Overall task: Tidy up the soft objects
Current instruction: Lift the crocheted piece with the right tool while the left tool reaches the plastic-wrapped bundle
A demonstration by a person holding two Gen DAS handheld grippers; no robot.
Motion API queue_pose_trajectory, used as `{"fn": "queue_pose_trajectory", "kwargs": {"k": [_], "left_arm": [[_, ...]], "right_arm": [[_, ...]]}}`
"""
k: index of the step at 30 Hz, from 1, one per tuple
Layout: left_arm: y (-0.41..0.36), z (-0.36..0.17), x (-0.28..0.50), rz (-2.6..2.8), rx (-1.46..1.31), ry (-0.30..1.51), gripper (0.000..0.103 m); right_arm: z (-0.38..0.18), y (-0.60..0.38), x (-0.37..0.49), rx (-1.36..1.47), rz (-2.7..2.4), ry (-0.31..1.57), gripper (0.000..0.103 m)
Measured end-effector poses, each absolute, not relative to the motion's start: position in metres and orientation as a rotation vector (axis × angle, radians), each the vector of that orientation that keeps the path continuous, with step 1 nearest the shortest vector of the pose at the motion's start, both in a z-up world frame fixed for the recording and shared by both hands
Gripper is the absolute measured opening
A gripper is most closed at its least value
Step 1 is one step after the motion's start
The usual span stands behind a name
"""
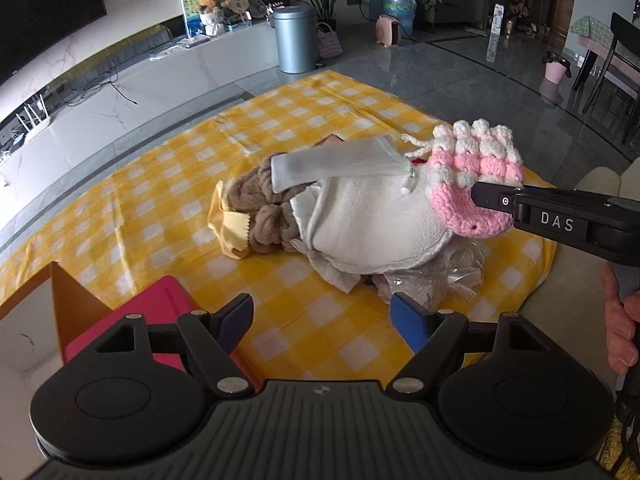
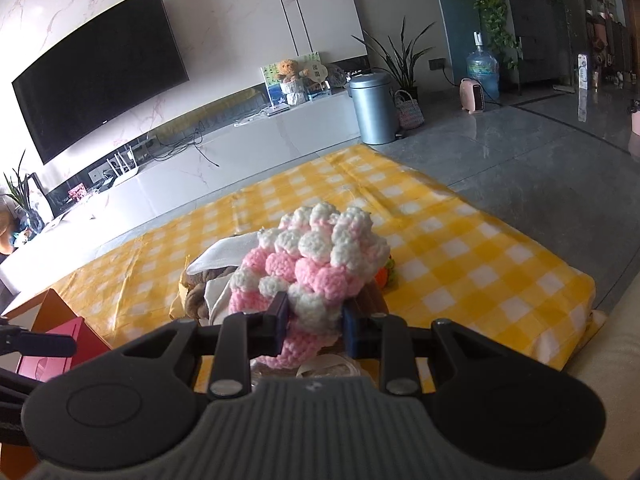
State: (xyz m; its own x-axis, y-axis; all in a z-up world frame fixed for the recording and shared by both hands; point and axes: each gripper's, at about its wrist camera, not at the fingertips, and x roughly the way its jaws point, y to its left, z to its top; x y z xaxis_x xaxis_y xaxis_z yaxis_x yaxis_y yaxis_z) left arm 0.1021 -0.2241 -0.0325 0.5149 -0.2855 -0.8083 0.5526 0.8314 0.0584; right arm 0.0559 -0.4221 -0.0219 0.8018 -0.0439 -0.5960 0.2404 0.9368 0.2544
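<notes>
A pile of soft things lies on the yellow checked cloth (image 1: 160,184): a brown knitted piece (image 1: 260,204), a white fleece cloth (image 1: 372,220), a pale grey pouch (image 1: 336,162) and a yellow cloth (image 1: 232,236). My right gripper (image 2: 314,326) is shut on a pink and white crochet piece (image 2: 316,256), lifted just above the pile; it also shows in the left wrist view (image 1: 476,176), coming in from the right. My left gripper (image 1: 322,320) is open and empty, near the pile's front edge.
A cardboard box (image 1: 60,300) with a red flap (image 1: 152,308) stands at the left front. Crinkled clear plastic (image 1: 452,268) lies under the pile's near side. A grey bin (image 1: 294,38), a TV bench and a dining chair (image 1: 616,60) stand on the floor beyond.
</notes>
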Motion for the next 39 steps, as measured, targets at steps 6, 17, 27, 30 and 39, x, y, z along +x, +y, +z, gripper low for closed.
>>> {"fn": "queue_pose_trajectory", "kwargs": {"k": [6, 17, 27, 30, 39], "left_arm": [[-0.249, -0.057, 0.129, -0.519, 0.326, 0.973, 0.092], [-0.257, -0.08, 0.122, -0.668, 0.236, 1.035, 0.092], [-0.29, -0.08, 0.069, -1.033, 0.542, 0.724, 0.09], [-0.304, -0.09, 0.065, -1.055, 0.631, 0.697, 0.089], [-0.323, -0.118, 0.085, -1.043, 0.7, 0.691, 0.089]], "right_arm": [[-0.029, -0.424, 0.058, 0.338, -0.148, 0.641, 0.028], [-0.026, -0.437, 0.045, 0.385, -0.185, 0.604, 0.028], [-0.024, -0.456, 0.03, 0.446, -0.3, 0.567, 0.028], [-0.026, -0.46, 0.029, 0.455, -0.311, 0.573, 0.028], [-0.03, -0.459, 0.033, 0.461, -0.297, 0.582, 0.028]]}}
